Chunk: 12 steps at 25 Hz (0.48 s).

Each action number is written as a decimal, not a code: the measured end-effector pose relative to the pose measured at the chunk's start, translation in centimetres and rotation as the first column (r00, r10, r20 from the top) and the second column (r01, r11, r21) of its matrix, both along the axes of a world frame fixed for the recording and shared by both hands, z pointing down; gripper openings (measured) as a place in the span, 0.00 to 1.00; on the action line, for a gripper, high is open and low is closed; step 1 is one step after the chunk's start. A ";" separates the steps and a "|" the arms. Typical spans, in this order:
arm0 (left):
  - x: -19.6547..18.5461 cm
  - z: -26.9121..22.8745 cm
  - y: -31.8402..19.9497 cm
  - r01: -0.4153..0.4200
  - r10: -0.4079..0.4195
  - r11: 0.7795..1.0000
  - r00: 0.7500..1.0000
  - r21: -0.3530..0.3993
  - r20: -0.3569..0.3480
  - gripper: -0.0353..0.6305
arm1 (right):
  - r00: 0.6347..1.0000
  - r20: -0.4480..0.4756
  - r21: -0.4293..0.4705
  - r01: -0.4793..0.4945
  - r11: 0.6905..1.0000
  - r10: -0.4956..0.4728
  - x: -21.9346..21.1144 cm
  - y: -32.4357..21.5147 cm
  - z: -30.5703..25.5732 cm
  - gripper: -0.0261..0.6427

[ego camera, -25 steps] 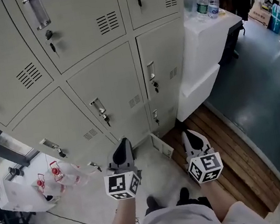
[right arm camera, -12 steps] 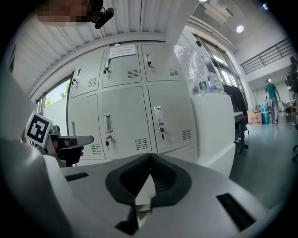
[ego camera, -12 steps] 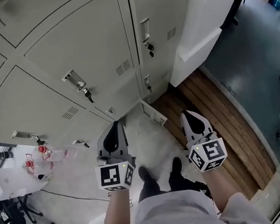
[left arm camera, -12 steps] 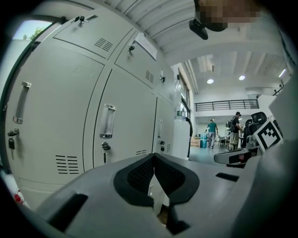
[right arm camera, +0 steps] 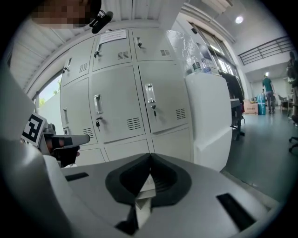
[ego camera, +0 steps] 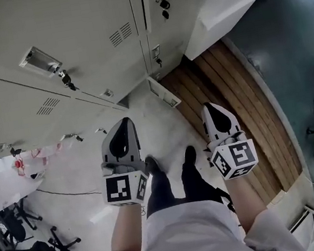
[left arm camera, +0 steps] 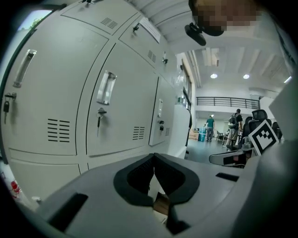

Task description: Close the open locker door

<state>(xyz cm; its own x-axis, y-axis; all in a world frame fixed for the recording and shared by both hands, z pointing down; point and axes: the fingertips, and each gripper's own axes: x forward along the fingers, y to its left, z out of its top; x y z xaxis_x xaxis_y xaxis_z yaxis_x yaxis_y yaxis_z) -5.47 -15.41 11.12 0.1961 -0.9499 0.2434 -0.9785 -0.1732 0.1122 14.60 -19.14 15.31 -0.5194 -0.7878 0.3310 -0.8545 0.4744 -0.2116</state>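
The left tongs [ego camera: 124, 124] and right tongs [ego camera: 210, 109] are grey shells with black-lined hollows; behind each sits a white cube [ego camera: 124, 188] printed with black square markers. Behind those cubes: a pale top [ego camera: 190, 232]; dark trousers [ego camera: 169, 188]; black shoes [ego camera: 151, 164].

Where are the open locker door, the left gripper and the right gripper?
open locker door [ego camera: 161, 92], head view, middle of its panel.
left gripper [ego camera: 124, 122], head view, between its fingertips.
right gripper [ego camera: 210, 108], head view, between its fingertips.

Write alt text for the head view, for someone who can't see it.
A person looks down at two shut grippers, the left gripper and right gripper, held side by side. Ahead stand grey lockers, with one low door open beside wooden flooring.
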 end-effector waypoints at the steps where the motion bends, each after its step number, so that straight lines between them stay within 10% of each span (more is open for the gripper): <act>1: 0.2 0.8 0.0 -0.003 0.003 1.000 1.000 -0.009 0.000 0.07 | 1.000 -0.003 -0.008 -0.004 1.000 0.004 0.2 -0.1 0.8 0.06; 12: 1.5 12.6 -0.7 -0.024 0.024 0.989 1.000 -0.144 -0.004 0.07 | 0.999 -0.029 -0.127 -0.024 0.992 0.021 1.3 -0.2 13.0 0.06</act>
<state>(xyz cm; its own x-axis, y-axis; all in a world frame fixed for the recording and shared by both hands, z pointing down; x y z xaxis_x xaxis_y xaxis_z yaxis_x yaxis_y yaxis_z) -3.93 -16.10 23.72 0.2190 -0.9000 0.3769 -0.9740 -0.1785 0.1396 15.90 -19.35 28.30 -0.4911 -0.7498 0.4434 -0.8711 0.4256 -0.2450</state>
